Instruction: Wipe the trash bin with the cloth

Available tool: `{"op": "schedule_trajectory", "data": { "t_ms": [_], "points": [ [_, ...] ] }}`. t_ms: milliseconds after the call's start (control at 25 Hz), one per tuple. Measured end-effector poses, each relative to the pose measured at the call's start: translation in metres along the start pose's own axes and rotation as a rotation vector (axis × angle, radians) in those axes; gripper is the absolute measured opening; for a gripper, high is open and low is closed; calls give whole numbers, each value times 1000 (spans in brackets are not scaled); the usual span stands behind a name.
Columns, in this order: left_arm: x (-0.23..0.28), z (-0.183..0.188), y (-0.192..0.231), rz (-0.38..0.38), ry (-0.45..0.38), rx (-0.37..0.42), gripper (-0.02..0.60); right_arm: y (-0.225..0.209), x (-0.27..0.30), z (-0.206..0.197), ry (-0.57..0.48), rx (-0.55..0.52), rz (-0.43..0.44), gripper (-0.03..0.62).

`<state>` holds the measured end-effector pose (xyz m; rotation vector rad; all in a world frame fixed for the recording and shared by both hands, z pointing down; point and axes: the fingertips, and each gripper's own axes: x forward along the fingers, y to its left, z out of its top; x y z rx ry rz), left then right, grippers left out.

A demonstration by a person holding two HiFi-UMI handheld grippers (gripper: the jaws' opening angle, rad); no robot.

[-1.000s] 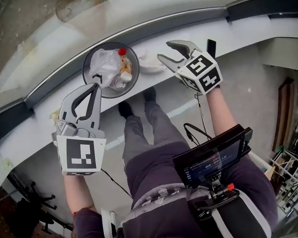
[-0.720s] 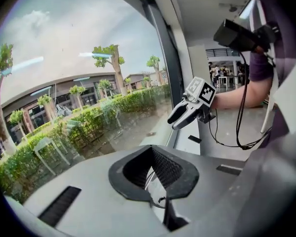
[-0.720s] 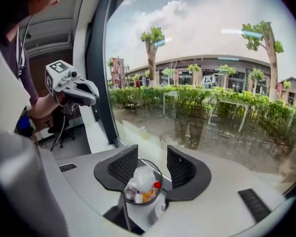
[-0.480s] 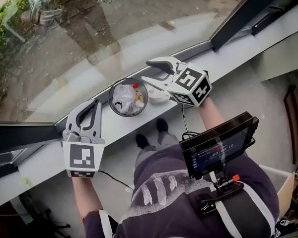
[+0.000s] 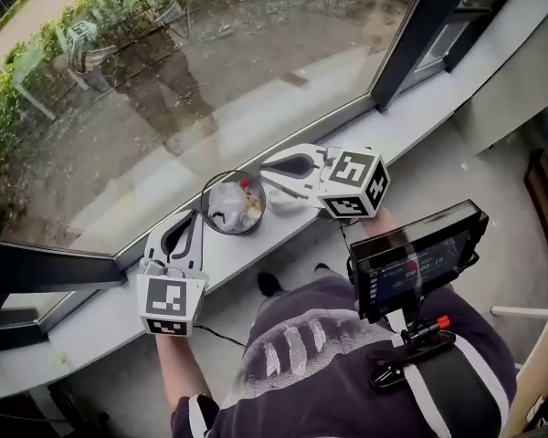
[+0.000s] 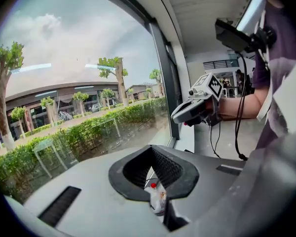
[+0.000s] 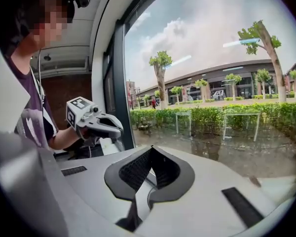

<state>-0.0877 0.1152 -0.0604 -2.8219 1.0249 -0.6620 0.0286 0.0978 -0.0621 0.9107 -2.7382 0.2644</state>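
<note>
On the white window sill (image 5: 82,328), the small round trash bin (image 5: 233,204) stands close against the glass, its dark rim ringing a crumpled clear plastic bag (image 5: 225,208) and a red cap (image 5: 245,184). The white cloth (image 5: 289,199) lies bunched on the sill, just beside the bin at its 3 o'clock.

My left gripper (image 5: 192,221) rests low over the sill at the bin's 8 o'clock. Its jaws are fully together with nothing between them. Looking along them, I see the bin and its red cap only through the gap behind the tips.

My right gripper (image 5: 264,167) hangs over the cloth at the bin's 2 o'clock and points toward 9 o'clock. Its jaws are closing to meet at the tips. No cloth shows between them in its own view, only the pale sill through the opening behind.

The cube on each gripper bears black-and-white square markers and no words. The monitor (image 5: 416,259) on my chest rig, at 4 o'clock in the head view, shows a row of pale digits on a blue screen, too small to read. No brand or label on the bin or its contents can be made out.

Beyond the glass, at 12 o'clock, lie wet paving and a green hedge.
</note>
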Motion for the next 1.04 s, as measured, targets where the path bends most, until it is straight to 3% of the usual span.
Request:
{"op": "schedule_trajectory", "data": {
  "t_ms": [240,480,680,840,1040],
  "points": [
    [6,20,-36,4,24,53,-2,-4,-52,-20,-63,40,-14,-3],
    [36,63,-129,-15,68,86,-2,-12,-147,-40,-106,66,29,-3],
    [44,78,-205,-59,70,-30,-3,-5,-201,-70,-125,147,113,-3],
    [31,71,-236,-55,97,-102,-2,18,-204,-84,-116,195,213,-3],
    [13,65,-254,-96,59,-206,-2,43,-194,-89,-130,226,301,-3]
  ]
}}
